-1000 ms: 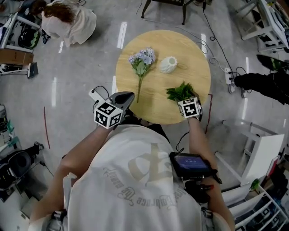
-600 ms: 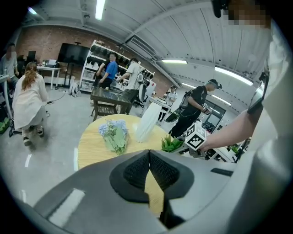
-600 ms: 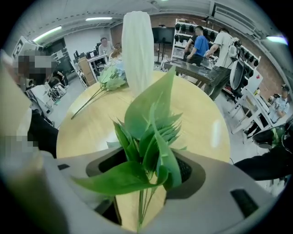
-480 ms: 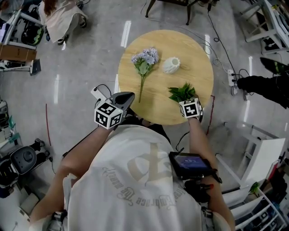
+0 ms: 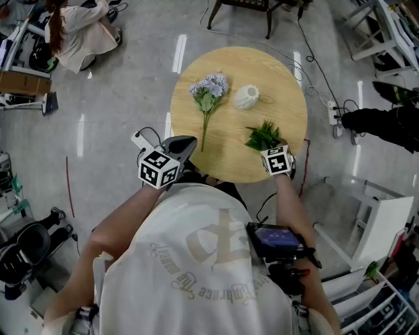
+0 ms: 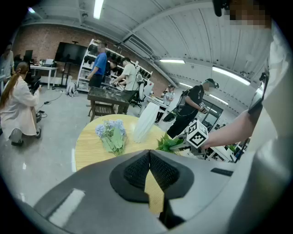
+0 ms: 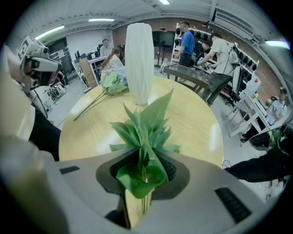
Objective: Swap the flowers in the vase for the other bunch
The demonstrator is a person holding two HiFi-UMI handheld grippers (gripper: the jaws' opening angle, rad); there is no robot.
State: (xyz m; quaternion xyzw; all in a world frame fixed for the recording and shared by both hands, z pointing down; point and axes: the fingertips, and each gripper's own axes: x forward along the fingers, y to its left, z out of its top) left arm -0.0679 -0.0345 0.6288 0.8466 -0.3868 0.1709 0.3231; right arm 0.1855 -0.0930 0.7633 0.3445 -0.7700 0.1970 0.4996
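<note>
A round wooden table [image 5: 281, 85] holds an upright white ribbed vase [image 5: 247, 97] with nothing in it. A bunch of purple flowers [image 5: 208, 88] lies left of the vase, stem toward me. A green leafy bunch [image 5: 263, 137] lies at the near right. My right gripper [image 5: 268, 146] points steeply down at the green bunch [image 7: 144, 132]. Its jaws are closing, and the stem and lower leaves are pinched between the pads. My left gripper [image 5: 185, 145] hangs shut and empty at the table's near left edge. From there it faces the purple flowers [image 6: 111, 134] and the vase [image 6: 146, 122].
A dark chair [image 5: 239, 6] stands beyond the table. Cables and a power strip [image 5: 332, 111] lie on the floor to the right, near white frames [image 5: 386, 33]. A person [image 5: 72, 33] crouches at the far left. Other people stand at benches in the background.
My right gripper's jaws have gone from wide apart to pinched on the green bunch. Neither hand has shifted much. The crouching person at the far left has moved.
</note>
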